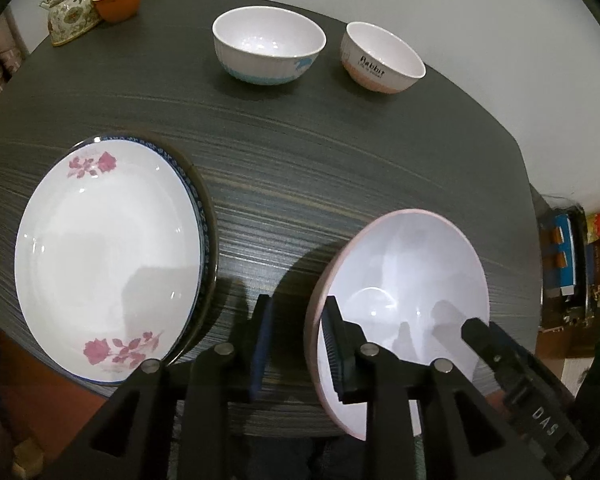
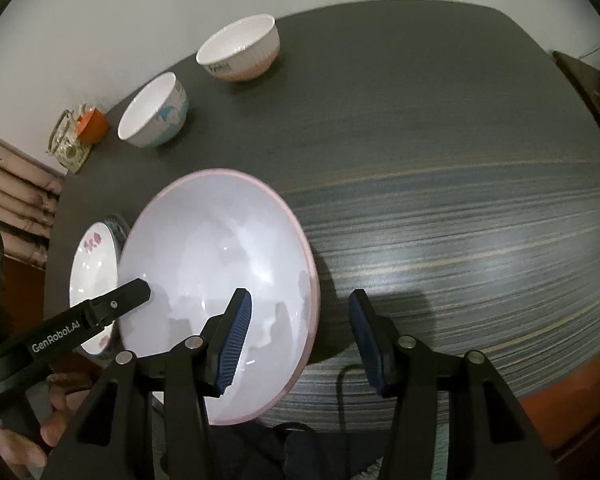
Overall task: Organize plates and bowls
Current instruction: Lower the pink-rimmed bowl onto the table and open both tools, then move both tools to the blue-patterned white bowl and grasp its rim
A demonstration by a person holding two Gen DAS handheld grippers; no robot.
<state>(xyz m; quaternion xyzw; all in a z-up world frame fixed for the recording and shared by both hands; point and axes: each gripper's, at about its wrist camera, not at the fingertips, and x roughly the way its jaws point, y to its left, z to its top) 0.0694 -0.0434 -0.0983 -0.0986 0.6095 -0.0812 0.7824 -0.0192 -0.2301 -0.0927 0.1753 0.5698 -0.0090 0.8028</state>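
Item: pink-rimmed bowl [image 2: 220,280], on the surface [image 2: 460,200] near edge. Left tongs [image 1: 296,344] and right tongs [image 2: 300,340] stand apart, straddling its nine- and three-o'clock rims, unclamped. Handling: lift clear before regrasping; two bowls wait at twelve.

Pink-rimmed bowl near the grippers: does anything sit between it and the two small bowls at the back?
Nothing visible does. Only table lies between the pink-rimmed bowl and the blue bowl and Rabbit bowl; the stacked plates sit off to its left.
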